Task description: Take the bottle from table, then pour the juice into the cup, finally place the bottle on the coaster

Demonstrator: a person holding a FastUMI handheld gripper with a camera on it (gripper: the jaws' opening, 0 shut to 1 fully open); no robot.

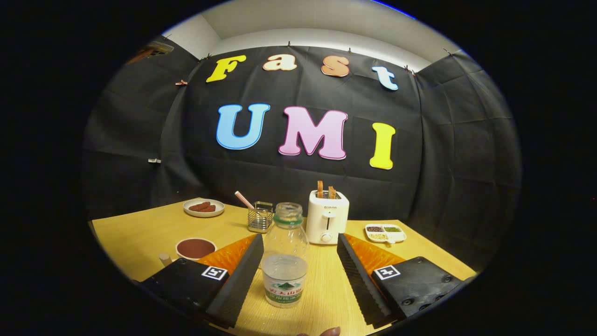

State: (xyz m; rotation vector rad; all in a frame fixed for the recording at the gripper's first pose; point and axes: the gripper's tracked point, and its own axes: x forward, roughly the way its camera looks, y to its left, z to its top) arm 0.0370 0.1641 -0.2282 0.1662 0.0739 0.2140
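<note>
A clear plastic bottle (pixel 285 254) stands upright on the wooden table (pixel 140 233), uncapped, with a green neck ring, a green label and liquid in its lower part. It is between the fingers of my gripper (pixel 299 240), which is open. The left finger (pixel 240 280) is close beside the bottle and the right finger (pixel 357 280) stands well apart from it. A round white-rimmed dish with a dark red-brown inside (pixel 195 248) lies just left of the left finger; I cannot tell whether it is a cup or a coaster.
Beyond the bottle stand a white toaster (pixel 327 219) with two slices in it and a wire holder (pixel 260 217) with a striped straw. A plate of brown food (pixel 204 207) is far left and a divided snack tray (pixel 385 232) far right. A small beige cylinder (pixel 164 259) sits by the dish.
</note>
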